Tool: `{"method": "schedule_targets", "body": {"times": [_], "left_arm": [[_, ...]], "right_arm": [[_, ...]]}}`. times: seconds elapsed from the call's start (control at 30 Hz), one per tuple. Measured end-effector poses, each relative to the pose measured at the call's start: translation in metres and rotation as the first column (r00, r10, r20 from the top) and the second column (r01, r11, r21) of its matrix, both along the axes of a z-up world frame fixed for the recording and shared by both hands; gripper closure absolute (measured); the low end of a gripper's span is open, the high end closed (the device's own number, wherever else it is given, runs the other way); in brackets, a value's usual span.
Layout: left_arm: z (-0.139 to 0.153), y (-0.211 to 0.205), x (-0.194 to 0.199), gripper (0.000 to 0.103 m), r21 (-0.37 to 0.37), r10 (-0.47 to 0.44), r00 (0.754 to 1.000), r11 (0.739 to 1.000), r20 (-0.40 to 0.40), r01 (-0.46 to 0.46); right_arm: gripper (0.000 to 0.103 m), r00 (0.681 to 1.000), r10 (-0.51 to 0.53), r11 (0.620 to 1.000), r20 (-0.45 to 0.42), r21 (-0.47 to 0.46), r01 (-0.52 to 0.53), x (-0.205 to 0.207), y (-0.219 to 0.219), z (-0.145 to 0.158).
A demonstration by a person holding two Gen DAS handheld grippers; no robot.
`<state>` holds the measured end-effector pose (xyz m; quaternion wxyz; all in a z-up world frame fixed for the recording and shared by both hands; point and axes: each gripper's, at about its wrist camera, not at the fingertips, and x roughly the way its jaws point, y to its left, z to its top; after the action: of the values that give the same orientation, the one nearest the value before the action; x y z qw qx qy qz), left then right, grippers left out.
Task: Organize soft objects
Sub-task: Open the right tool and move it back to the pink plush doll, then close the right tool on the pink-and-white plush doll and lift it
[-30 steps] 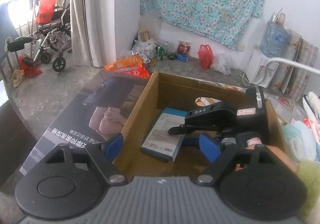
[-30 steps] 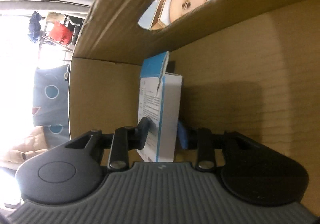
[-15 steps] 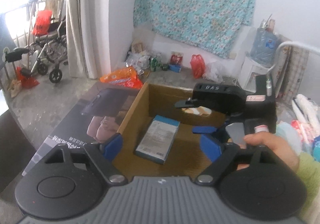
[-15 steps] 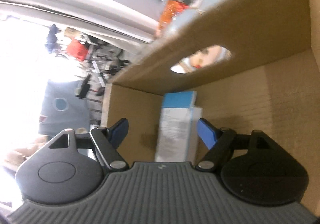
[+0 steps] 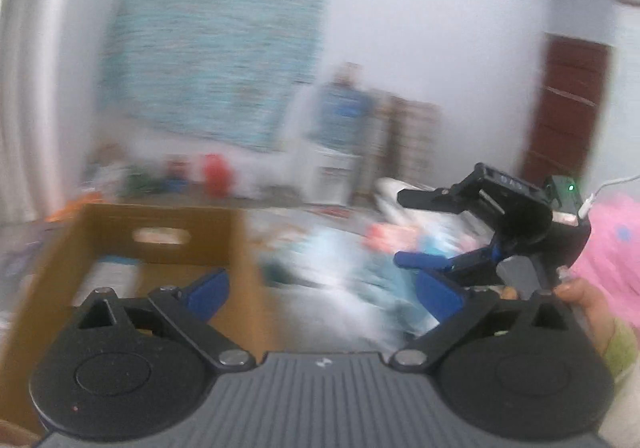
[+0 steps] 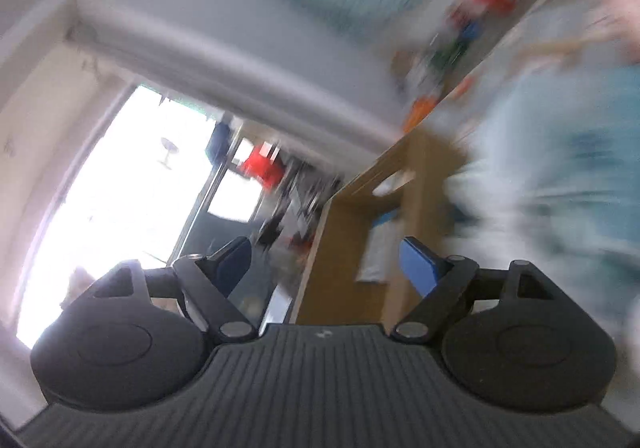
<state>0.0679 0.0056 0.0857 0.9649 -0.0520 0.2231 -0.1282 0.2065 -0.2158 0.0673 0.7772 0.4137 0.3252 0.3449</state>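
Both views are heavily blurred. The left gripper (image 5: 324,290) has its jaws spread wide with nothing between them, near the right wall of the cardboard box (image 5: 240,248). The right gripper (image 5: 408,230), held in a hand (image 5: 588,308) at right, also has its jaws apart and empty. A pale blue-and-white box (image 6: 378,248) lies inside the cardboard box. Right of it sits a smeared heap of light blue soft objects (image 5: 360,268), with pink fabric (image 5: 616,244) at far right.
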Motion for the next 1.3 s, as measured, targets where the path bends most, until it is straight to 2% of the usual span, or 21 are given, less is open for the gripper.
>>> {"method": "schedule_targets", "body": {"times": [0.1, 0.17, 0.27, 0.4, 0.47, 0.6, 0.63, 0.7, 0.8, 0.93, 1.1, 1.3], "left_arm": [[-0.017, -0.052, -0.001, 0.003, 0.037, -0.118, 0.993, 0.992, -0.007, 0.118], [-0.030, -0.087, 0.000, 0.003, 0.064, -0.188, 0.982, 0.980, -0.028, 0.190], [-0.054, -0.129, 0.000, 0.003, 0.076, -0.296, 0.953, 0.951, -0.064, 0.300], [-0.090, -0.171, 0.002, 0.005, 0.118, -0.379, 0.916, 0.912, -0.133, 0.394], [-0.106, -0.182, 0.007, 0.008, 0.153, -0.388, 0.909, 0.899, -0.151, 0.410], [-0.131, -0.194, 0.024, 0.018, 0.172, -0.386, 0.900, 0.891, -0.201, 0.421], [-0.133, -0.194, 0.026, 0.021, 0.170, -0.384, 0.899, 0.891, -0.211, 0.420], [-0.141, -0.201, 0.034, 0.030, 0.170, -0.381, 0.894, 0.890, -0.236, 0.424], [-0.150, -0.206, 0.045, 0.036, 0.156, -0.389, 0.881, 0.885, -0.269, 0.438], [-0.158, -0.209, 0.057, 0.037, 0.146, -0.390, 0.870, 0.883, -0.301, 0.446], [-0.163, -0.213, 0.073, 0.035, 0.140, -0.386, 0.863, 0.883, -0.327, 0.448], [-0.176, -0.224, 0.098, 0.035, 0.113, -0.390, 0.842, 0.882, -0.373, 0.458]], "right_arm": [[0.019, 0.981, -0.191, 0.981, 0.039, -0.030, 0.192, -0.059, -0.080, -0.007], [0.017, 0.951, -0.303, 0.951, 0.064, -0.046, 0.306, -0.103, -0.126, -0.018], [0.016, 0.904, -0.424, 0.901, 0.057, -0.069, 0.428, -0.145, -0.148, -0.050], [0.016, 0.880, -0.475, 0.876, 0.000, -0.098, 0.472, -0.164, -0.150, -0.087], [0.017, 0.878, -0.479, 0.871, 0.002, -0.128, 0.475, -0.164, -0.153, -0.106], [0.019, 0.873, -0.486, 0.855, 0.033, -0.188, 0.483, -0.158, -0.159, -0.099], [0.021, 0.871, -0.490, 0.850, 0.039, -0.202, 0.487, -0.156, -0.164, -0.113], [0.026, 0.866, -0.499, 0.835, 0.045, -0.245, 0.493, -0.153, -0.165, -0.117], [0.035, 0.862, -0.507, 0.821, 0.031, -0.286, 0.493, -0.138, -0.165, -0.130], [0.039, 0.861, -0.508, 0.815, 0.024, -0.311, 0.490, -0.126, -0.167, -0.137], [0.039, 0.865, -0.501, 0.810, 0.029, -0.338, 0.480, -0.113, -0.170, -0.138], [0.039, 0.865, -0.501, 0.805, 0.037, -0.346, 0.482, -0.101, -0.169, -0.139]]}}
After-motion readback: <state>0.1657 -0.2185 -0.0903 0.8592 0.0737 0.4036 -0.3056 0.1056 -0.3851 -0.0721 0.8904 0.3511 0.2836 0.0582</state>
